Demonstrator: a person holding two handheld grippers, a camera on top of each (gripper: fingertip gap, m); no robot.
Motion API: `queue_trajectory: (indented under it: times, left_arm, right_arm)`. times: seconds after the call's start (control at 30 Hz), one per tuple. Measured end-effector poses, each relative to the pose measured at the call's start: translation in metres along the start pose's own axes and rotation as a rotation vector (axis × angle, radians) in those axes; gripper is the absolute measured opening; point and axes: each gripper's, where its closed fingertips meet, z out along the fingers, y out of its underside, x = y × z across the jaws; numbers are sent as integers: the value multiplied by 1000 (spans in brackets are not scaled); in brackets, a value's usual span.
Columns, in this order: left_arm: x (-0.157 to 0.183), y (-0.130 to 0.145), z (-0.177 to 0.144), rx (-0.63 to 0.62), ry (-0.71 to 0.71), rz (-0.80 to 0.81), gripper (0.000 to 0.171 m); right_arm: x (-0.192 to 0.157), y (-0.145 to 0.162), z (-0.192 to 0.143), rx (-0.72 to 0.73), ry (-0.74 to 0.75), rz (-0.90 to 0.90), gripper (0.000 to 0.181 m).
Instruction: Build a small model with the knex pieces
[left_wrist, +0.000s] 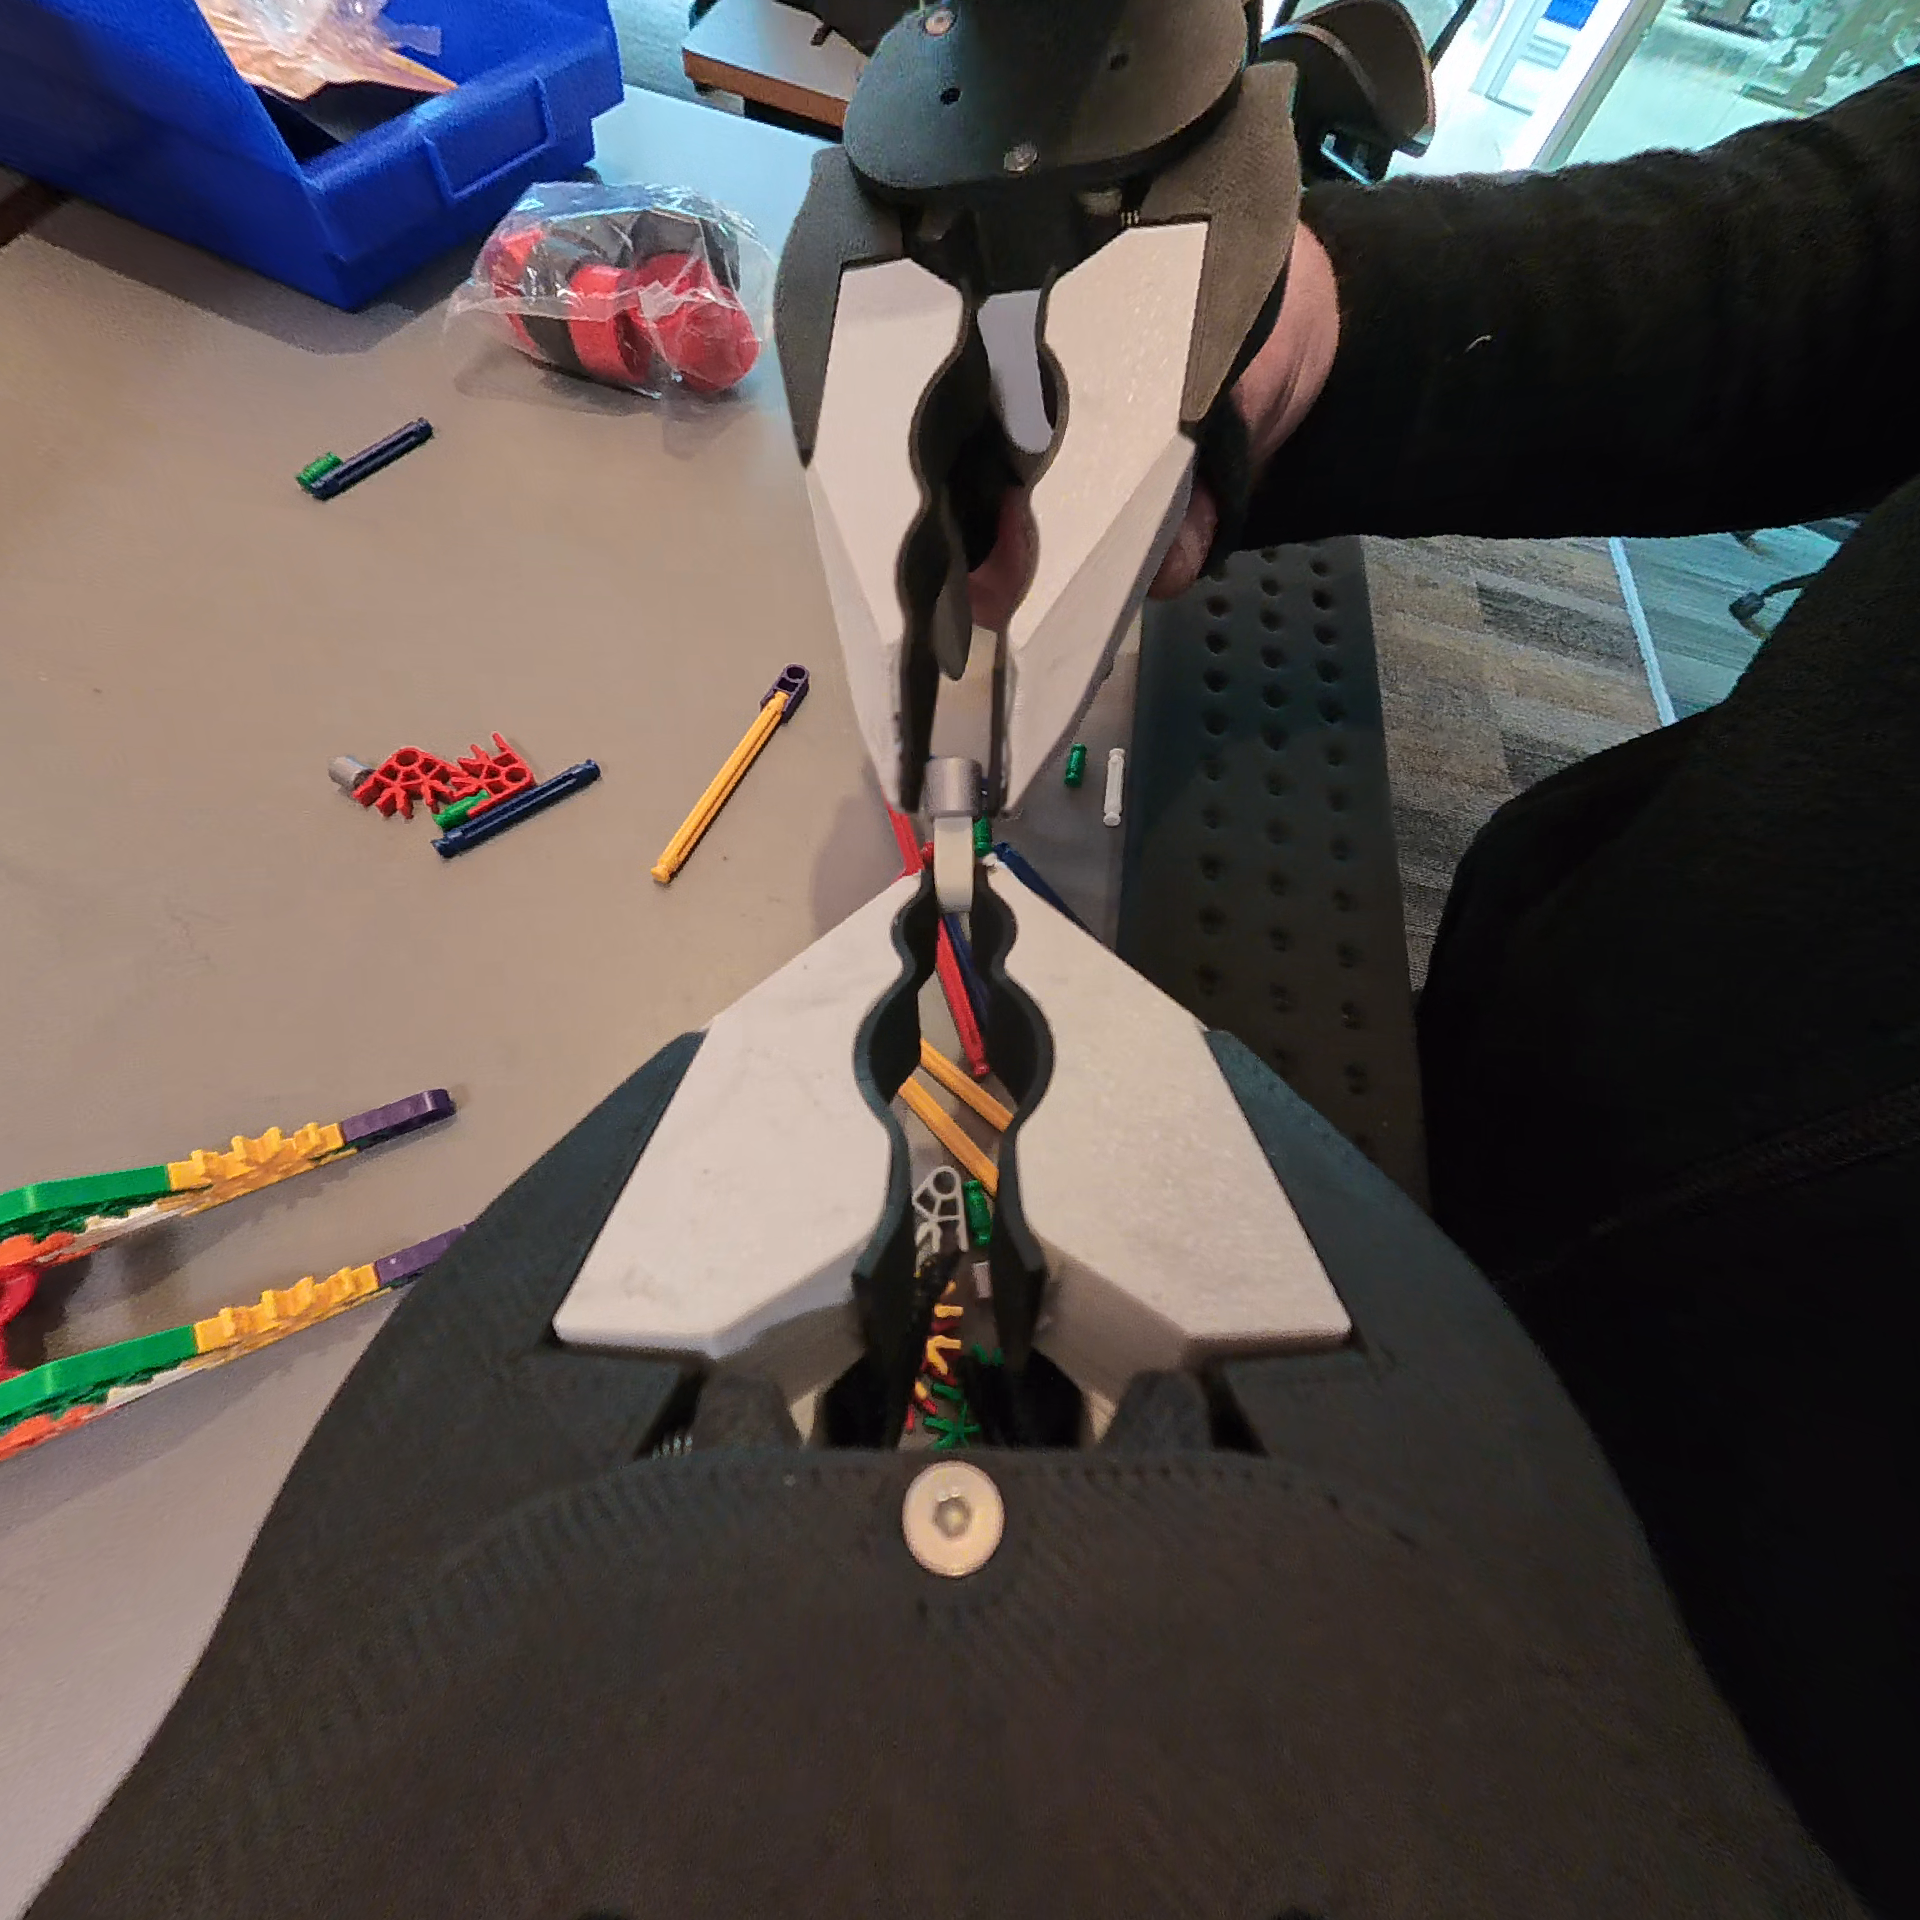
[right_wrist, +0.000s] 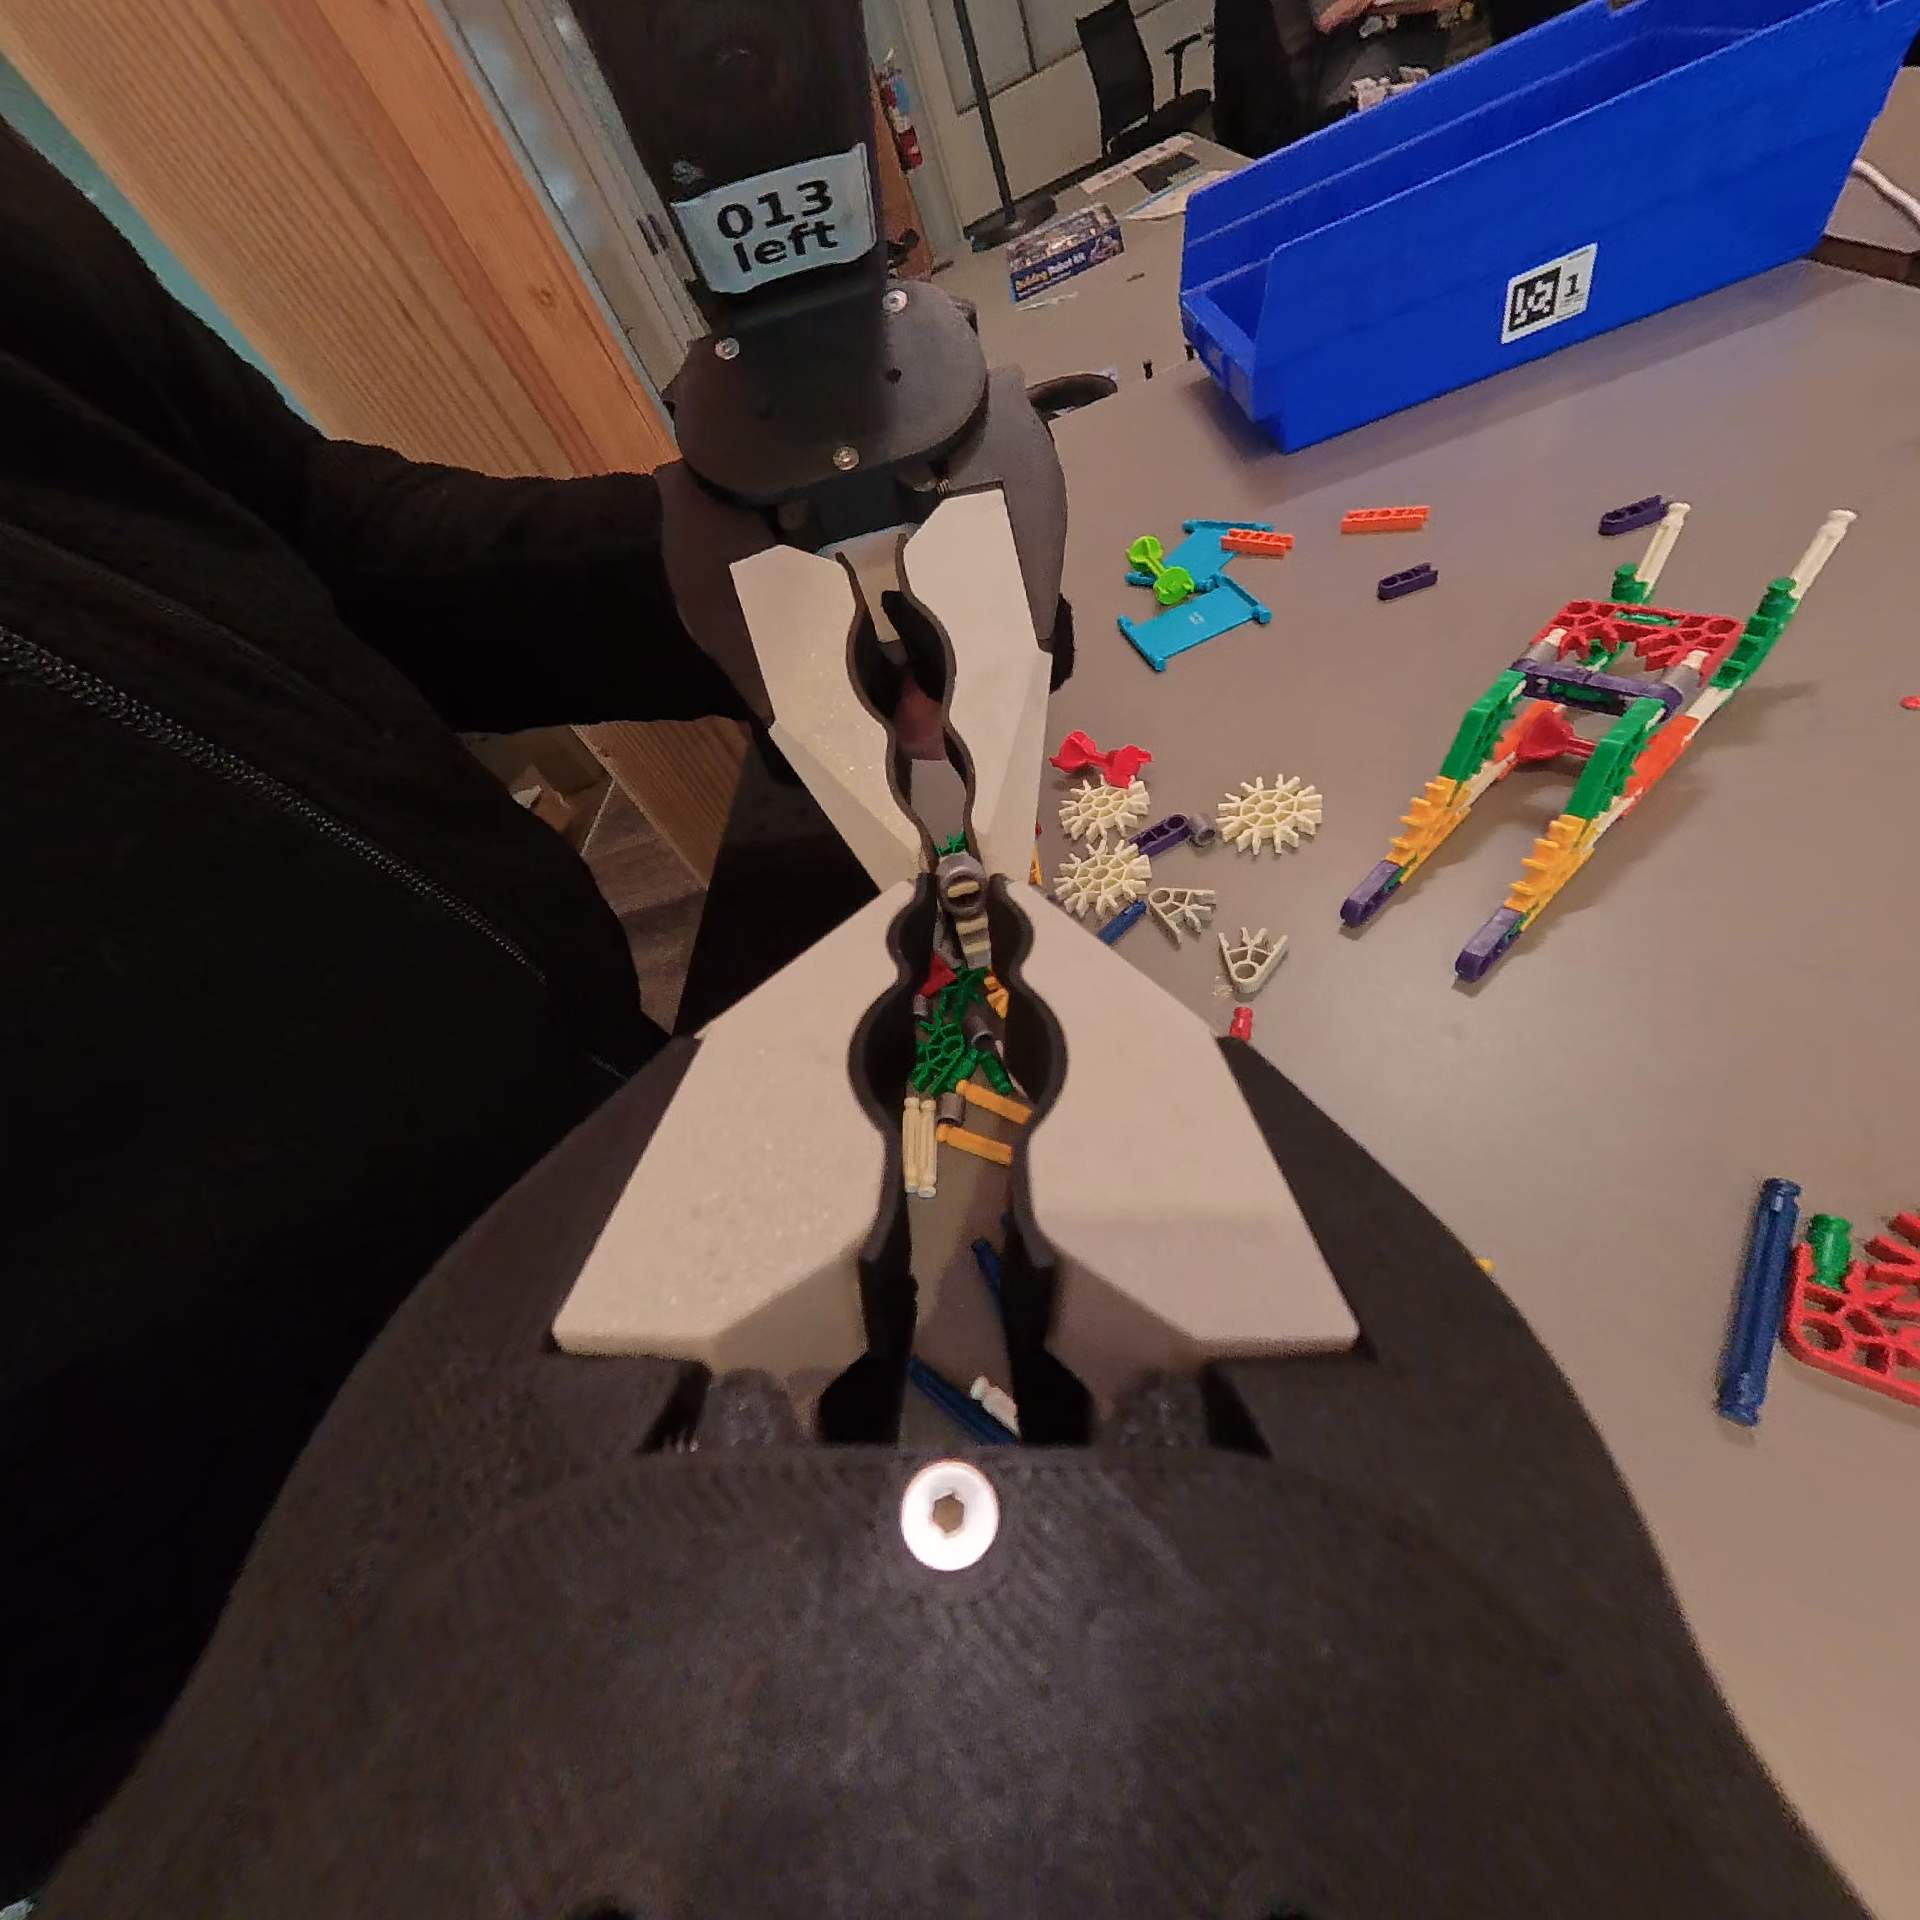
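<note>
My two grippers meet tip to tip above the grey table (left_wrist: 208, 935). My left gripper (left_wrist: 951, 896) is shut on a small white connector piece (left_wrist: 954, 868) that sticks out past its tips. My right gripper (left_wrist: 951, 805) comes down from above, shut on a short grey sleeve (left_wrist: 951, 784) that touches the white piece's end. In the right wrist view my right gripper (right_wrist: 961, 902) pinches the grey piece (right_wrist: 962, 885), and my left gripper (right_wrist: 951, 844) faces it from above. Loose rods and connectors (right_wrist: 951, 1049) lie on the table below.
A blue bin (right_wrist: 1558, 208) stands at the table's far side. A multicoloured built frame (right_wrist: 1621, 748) lies nearby, with white snowflake connectors (right_wrist: 1268, 816), a bag of red and black wheels (left_wrist: 613, 291) and scattered rods. A black perforated seat (left_wrist: 1268, 831) borders the table edge. Less than 4 cm separates the two grippers' tips. About 15 centimeters separates my left fingertips from the black perforated seat (left_wrist: 1268, 831).
</note>
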Motion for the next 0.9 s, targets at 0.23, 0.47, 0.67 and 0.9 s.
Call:
queue_trajectory:
  times: [0.23, 0.47, 0.67, 0.9]
  left_arm:
    - [3, 2, 1, -20, 33, -6, 1]
    - [2, 43, 4, -149, 86, -125, 2]
    - [-10, 89, 22, -328, 5, -82, 11]
    - [-24, 39, 19, -155, -190, 107, 38]
  right_arm:
    - [-1, 2, -2, 0, -17, -5, 5]
    - [18, 7, -36, 55, 61, 73, 5]
    - [23, 31, -29, 8, 84, 206, 6]
    - [21, 28, -20, 86, 23, 401, 6]
